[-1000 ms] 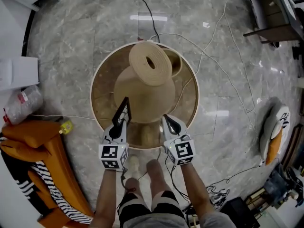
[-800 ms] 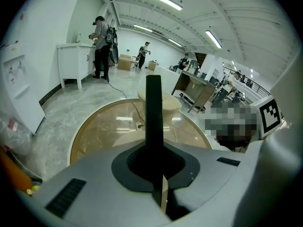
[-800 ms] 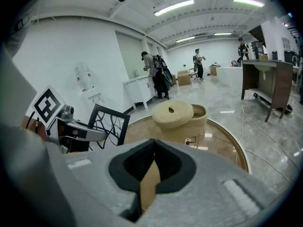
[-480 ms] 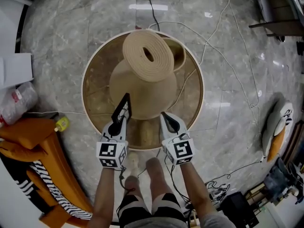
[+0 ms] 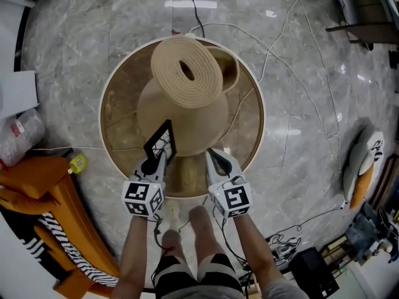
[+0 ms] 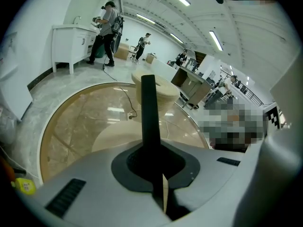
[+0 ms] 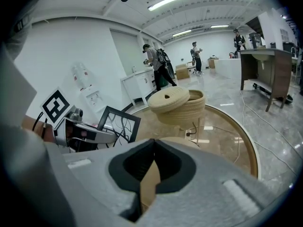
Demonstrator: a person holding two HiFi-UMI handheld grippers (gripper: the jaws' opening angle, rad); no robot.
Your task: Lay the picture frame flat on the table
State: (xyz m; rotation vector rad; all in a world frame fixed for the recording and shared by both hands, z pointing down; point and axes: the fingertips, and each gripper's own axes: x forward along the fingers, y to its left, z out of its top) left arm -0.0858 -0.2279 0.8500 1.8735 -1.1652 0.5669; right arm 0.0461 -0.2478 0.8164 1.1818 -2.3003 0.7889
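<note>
Left gripper (image 5: pixel 154 162) jaws pinch the picture frame (image 5: pixel 161 143) upright; best to lower its far edge gently onto the table (image 5: pixel 118 108) beneath them. Right gripper (image 5: pixel 218 162) jaws together, empty.

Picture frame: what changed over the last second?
The picture frame, clamped in the left gripper, has tipped from edge-on to face showing, lowering toward the table. The right gripper sank too, shut and empty. Grip unchanged; woven lid stayed put.
</note>
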